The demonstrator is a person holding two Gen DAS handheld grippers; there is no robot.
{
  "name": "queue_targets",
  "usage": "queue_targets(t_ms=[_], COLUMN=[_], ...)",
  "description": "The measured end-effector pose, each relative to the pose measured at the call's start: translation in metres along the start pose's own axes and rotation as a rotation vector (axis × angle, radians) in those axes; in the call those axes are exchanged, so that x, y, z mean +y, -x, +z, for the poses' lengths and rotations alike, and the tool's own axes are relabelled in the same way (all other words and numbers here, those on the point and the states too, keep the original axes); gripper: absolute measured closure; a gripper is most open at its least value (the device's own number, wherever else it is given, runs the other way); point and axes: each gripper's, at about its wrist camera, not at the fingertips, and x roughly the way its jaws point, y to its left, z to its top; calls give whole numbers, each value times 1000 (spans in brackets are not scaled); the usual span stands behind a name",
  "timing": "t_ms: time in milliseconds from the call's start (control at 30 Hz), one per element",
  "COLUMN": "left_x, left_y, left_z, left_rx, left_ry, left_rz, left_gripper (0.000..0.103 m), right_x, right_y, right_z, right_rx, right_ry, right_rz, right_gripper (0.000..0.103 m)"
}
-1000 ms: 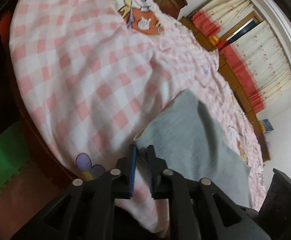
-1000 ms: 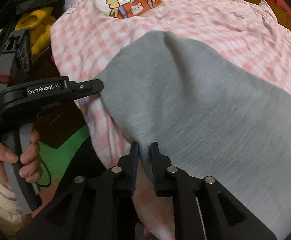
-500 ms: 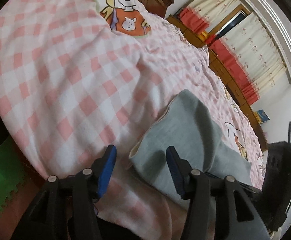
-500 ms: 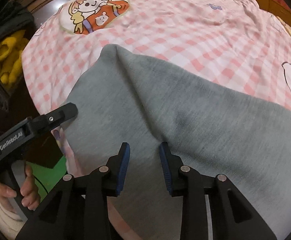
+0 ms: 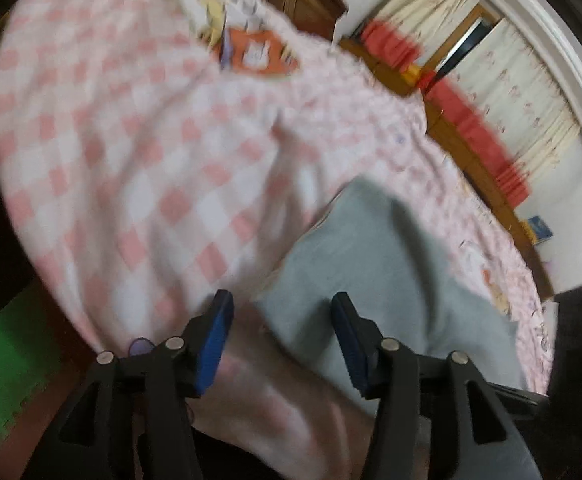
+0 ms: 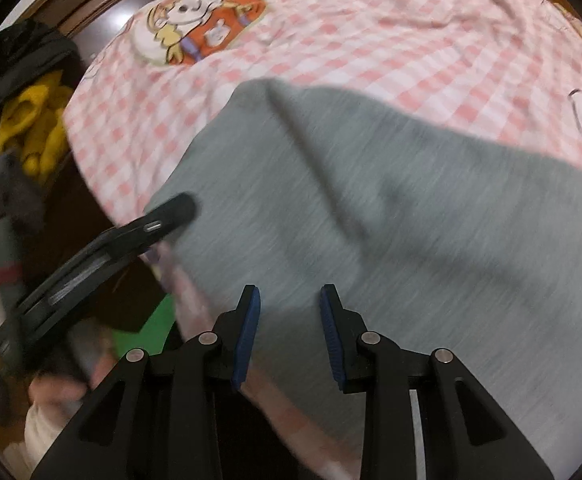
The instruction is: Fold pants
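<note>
Pants [image 6: 371,208]: grey, lying flat on the bed, a crease running toward 11 o'clock
Right gripper [image 6: 289,300]: jaws spread, empty, over the pants' near edge
Left gripper [image 5: 281,308]: jaws apart, empty, at the pants' corner
Bed [image 5: 131,152]: pink checked sheet, cartoon print at 12 o'clock

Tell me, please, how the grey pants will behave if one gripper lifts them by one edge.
The grey pants would probably droop: they look like soft knit with a loose ridge across them. They seem light, so one gripper should do. On the checked bedsheet they may drag it rather than slide.
</note>
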Motion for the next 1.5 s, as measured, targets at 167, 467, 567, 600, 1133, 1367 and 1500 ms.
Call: queue_targets(t_ms=[167, 467, 567, 600, 1133, 1367, 1500], left_x=[-10, -36, -46, -49, -56, -52, -62], left_y=[0, 40, 40, 39, 23, 42, 49], left_z=[-3, -8, -12, -13, -31, -37, -40], left_rx=[1, -97, -85, -80, -31, -112, -97], left_ry=[-49, -144, -174, -181, -225, -197, -240], left_rz=[-52, -127, -227, -236, -254, -121, -112], left_gripper=[76, 88, 89, 90, 92, 46, 33], right_x=[2, -7, -10, -11, 24, 21, 27], right_y=[-7, 12, 27, 32, -20, 0, 25], right_z=[-3, 9, 25, 31, 76, 72, 75], right_rx=[-11, 3, -7, -10, 135, 81, 39], right_ry=[6, -51, -85, -97, -27, -68, -53], right_rz=[-21, 44, 108, 108, 82, 141, 146], right_gripper=[71, 71, 68, 65, 97, 98, 98])
